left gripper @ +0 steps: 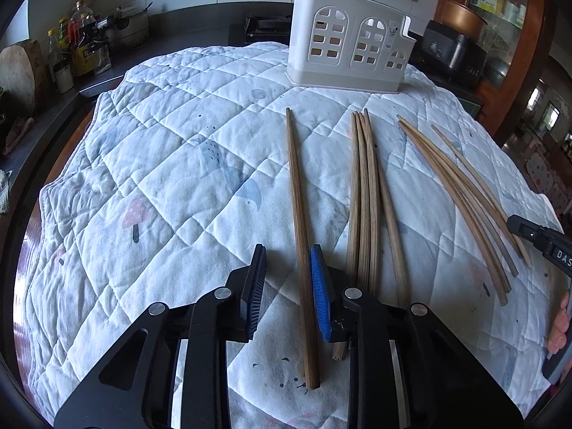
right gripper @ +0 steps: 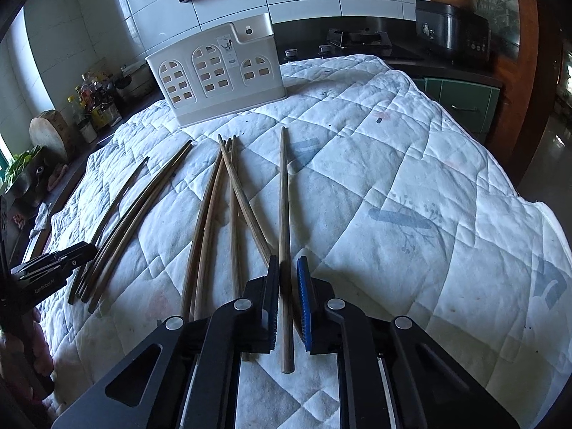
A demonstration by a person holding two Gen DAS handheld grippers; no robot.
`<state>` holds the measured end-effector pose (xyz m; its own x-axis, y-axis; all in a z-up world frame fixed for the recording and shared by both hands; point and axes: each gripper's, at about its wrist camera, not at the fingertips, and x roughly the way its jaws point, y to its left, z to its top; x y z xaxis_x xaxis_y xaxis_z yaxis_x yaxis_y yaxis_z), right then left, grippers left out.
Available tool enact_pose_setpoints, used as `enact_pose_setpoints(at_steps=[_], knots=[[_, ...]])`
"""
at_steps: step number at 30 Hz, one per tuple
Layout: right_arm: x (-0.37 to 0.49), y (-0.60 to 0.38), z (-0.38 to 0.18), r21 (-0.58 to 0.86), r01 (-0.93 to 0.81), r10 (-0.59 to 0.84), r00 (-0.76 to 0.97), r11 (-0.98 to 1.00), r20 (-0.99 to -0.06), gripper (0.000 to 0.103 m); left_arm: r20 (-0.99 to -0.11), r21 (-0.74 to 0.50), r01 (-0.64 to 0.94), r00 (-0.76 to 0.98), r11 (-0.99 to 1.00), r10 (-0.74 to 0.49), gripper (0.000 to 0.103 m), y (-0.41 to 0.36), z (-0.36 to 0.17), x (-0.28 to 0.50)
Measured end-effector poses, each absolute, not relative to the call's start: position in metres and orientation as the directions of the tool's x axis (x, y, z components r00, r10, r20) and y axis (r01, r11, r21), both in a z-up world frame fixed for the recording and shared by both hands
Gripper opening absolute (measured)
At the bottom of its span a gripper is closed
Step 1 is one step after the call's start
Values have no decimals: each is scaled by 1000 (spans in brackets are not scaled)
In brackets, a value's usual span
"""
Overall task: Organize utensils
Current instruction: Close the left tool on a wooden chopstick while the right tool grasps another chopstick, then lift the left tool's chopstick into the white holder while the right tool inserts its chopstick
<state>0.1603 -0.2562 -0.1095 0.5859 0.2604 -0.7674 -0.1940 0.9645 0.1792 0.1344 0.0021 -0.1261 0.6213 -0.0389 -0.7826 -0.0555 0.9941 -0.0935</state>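
Several wooden chopsticks lie on a white quilted cloth [left gripper: 161, 164]. In the left wrist view my left gripper [left gripper: 287, 275] is open, low over the cloth, with a single chopstick [left gripper: 298, 221] lying between its fingers close to the blue right pad. A bundle of chopsticks [left gripper: 364, 196] lies just to its right and a curved group [left gripper: 461, 193] farther right. In the right wrist view my right gripper [right gripper: 287, 282] is open around a single chopstick [right gripper: 284, 214] on the cloth [right gripper: 393, 164]. A white utensil holder [left gripper: 352, 41] stands at the far edge; it also shows in the right wrist view [right gripper: 218, 71].
The other gripper shows at the right edge of the left wrist view [left gripper: 536, 239] and at the left edge of the right wrist view [right gripper: 53, 268]. Bottles [left gripper: 77, 46] and a wooden board [left gripper: 18, 75] stand on the dark counter at left. A stove [right gripper: 357, 41] and a black cooker [right gripper: 450, 30] stand behind.
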Motion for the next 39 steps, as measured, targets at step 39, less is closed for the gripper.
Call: enact_pose_setpoints(at_steps=[39], knots=[[143, -254, -77, 66, -214, 195, 668, 975, -719, 7, -712, -124, -68, 701, 990, -41, 6, 5, -101, 126]])
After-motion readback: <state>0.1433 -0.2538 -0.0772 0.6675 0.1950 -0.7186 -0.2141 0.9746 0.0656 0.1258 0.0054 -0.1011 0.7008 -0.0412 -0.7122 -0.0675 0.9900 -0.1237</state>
